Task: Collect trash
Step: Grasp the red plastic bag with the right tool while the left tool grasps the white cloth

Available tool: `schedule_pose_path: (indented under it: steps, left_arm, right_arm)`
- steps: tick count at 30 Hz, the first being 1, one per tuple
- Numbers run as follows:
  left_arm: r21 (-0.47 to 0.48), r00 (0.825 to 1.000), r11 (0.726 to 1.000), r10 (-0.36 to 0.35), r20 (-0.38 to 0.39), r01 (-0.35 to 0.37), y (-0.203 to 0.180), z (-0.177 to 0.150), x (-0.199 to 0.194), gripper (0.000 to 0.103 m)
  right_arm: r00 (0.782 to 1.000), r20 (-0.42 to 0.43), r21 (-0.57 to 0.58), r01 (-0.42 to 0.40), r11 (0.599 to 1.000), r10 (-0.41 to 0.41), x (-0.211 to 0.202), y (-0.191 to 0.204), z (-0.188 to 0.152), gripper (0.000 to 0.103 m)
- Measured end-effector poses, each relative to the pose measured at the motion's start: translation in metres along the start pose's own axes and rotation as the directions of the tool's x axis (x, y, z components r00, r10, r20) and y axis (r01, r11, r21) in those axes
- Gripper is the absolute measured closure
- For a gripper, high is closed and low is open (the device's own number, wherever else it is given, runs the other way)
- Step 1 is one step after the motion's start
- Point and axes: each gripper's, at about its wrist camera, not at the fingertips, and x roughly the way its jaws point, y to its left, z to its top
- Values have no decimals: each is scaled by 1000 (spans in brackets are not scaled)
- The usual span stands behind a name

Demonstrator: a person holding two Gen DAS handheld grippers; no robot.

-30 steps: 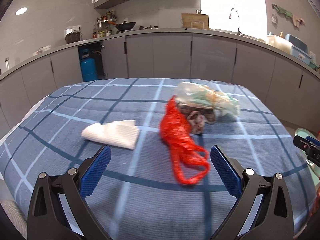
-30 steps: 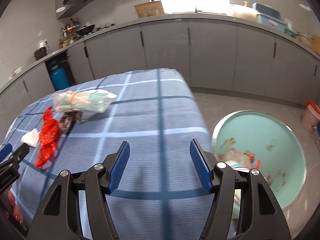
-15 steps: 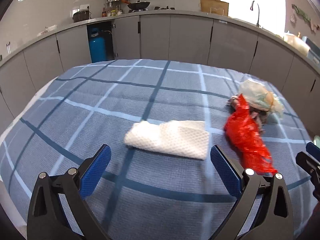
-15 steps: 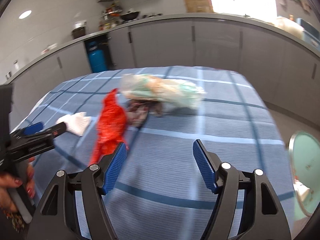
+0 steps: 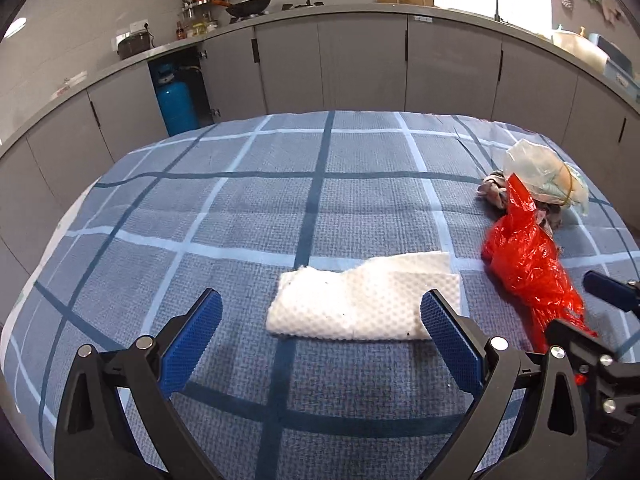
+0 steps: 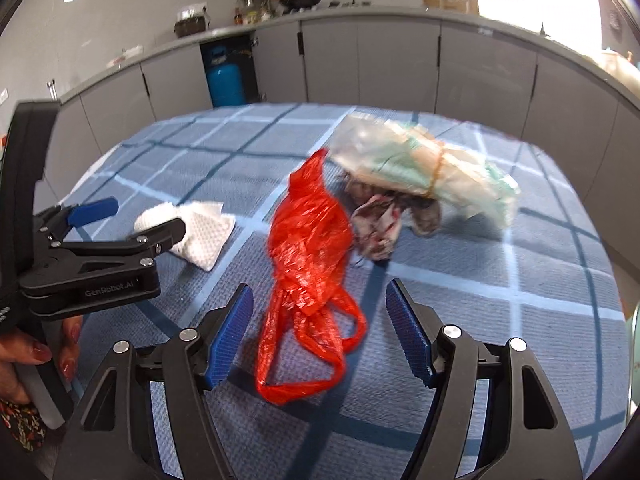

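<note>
A folded white paper towel (image 5: 360,304) lies on the blue checked tablecloth (image 5: 280,200), just ahead of my left gripper (image 5: 320,320), which is open and apart from it. A crumpled red plastic bag (image 6: 308,240) lies to the towel's right. Its looped handles reach in between the fingers of my right gripper (image 6: 320,320), whose jaws are closing; the pads do not touch the bag. Behind the red bag sit a crumpled dark wrapper (image 6: 380,220) and a clear bag of wrapped trash (image 6: 420,168).
Grey kitchen cabinets (image 5: 360,64) curve round behind the table, with a blue gas cylinder (image 5: 176,104) in an open bay. The cloth drops off at the table's left edge (image 5: 48,240). A hand (image 6: 24,356) holds the left gripper's handle.
Both grippers swung left across the table. The towel came to lie before the left fingers, the red bag between the right fingers. The teal basin left the right wrist view.
</note>
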Motion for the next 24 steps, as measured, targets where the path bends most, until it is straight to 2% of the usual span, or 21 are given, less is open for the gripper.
schedule_pose_path:
  steps: [1,2,3,6,11,13,21,23,24]
  left_arm:
    - [-2,1000,1000,-10,-4,10,0,0,1,5]
    - [-4,1000,1000,-20,-9,20,0,0,2,5]
    - [-8,1000,1000,-26,-15,26,1,0,3,6]
    - [-13,999,999,-41,-33,41,1,1,8,10]
    - [11,996,999,-49,-70,50,-5,0,15,26]
    - [36,996,998,-45,-72,48,-10,0,15,29]
    - [83,999,996,-19,-49,23,-19,-5,5,67]
    - [99,999,995,-3,-33,6,-24,-7,0,82]
    - [99,1000,995,1,-26,1,-24,-8,-2,84]
  right_arm:
    - [1000,-12,5,-9,1000,9,3,-1,1,49]
    - [1000,-23,11,-19,1000,19,5,-2,1,65]
    - [999,-40,22,-24,999,25,8,-5,0,74]
    - [998,-50,53,-39,998,42,7,-14,-2,83]
    - [999,-50,52,5,999,-3,-2,-27,-8,87]
    - [999,-48,57,9,998,-7,-5,-31,-10,87]
    - [999,-42,74,25,997,-22,-16,-45,-19,88]
    - [999,-40,82,26,996,-23,-18,-49,-21,88]
    - [999,-40,82,28,996,-25,-18,-51,-22,88]
